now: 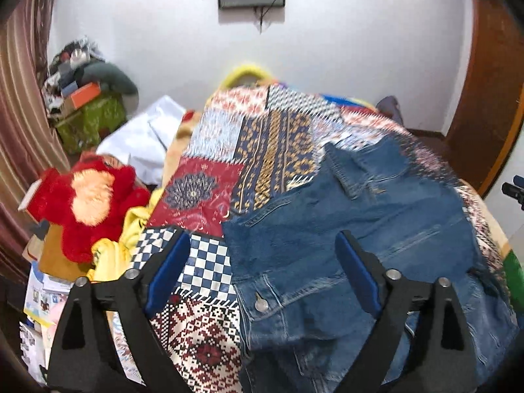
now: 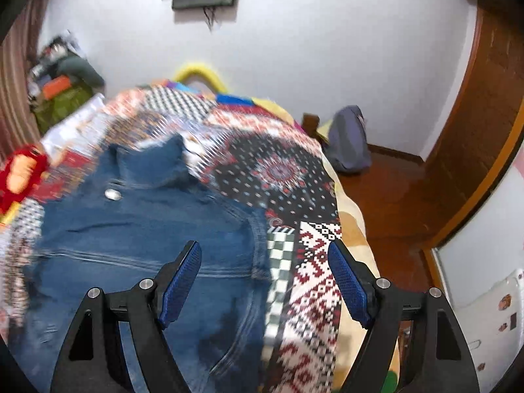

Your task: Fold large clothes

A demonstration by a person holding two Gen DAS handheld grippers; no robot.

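The denim jacket [image 1: 376, 229] lies spread on the bed [image 1: 203, 337], on top of a patchwork bedcover [image 1: 262, 144]. In the left wrist view it fills the part from 3 to 6 o'clock; in the right wrist view it fills the part from 6 to 10 o'clock, with its collar [image 2: 157, 160] toward 11 o'clock.

Both pairs of fingers are spread apart and nothing is between them. The left gripper [image 1: 263, 275] hangs over the left edge of the jacket, the right gripper [image 2: 264, 278] over its right edge.

The denim is probably thick and rather heavy for a garment. It should bend softly but keep some stiffness at the seams, the collar and the button band, so a fold will likely spring back a little. It is not fragile and not slippery. Good places to take it are judged to be the hem corners or the shoulder seams, where the cloth is doubled. The metal button [image 1: 261, 302] should be avoided.

No brand, label or writing can be read; the pictures are blurred.
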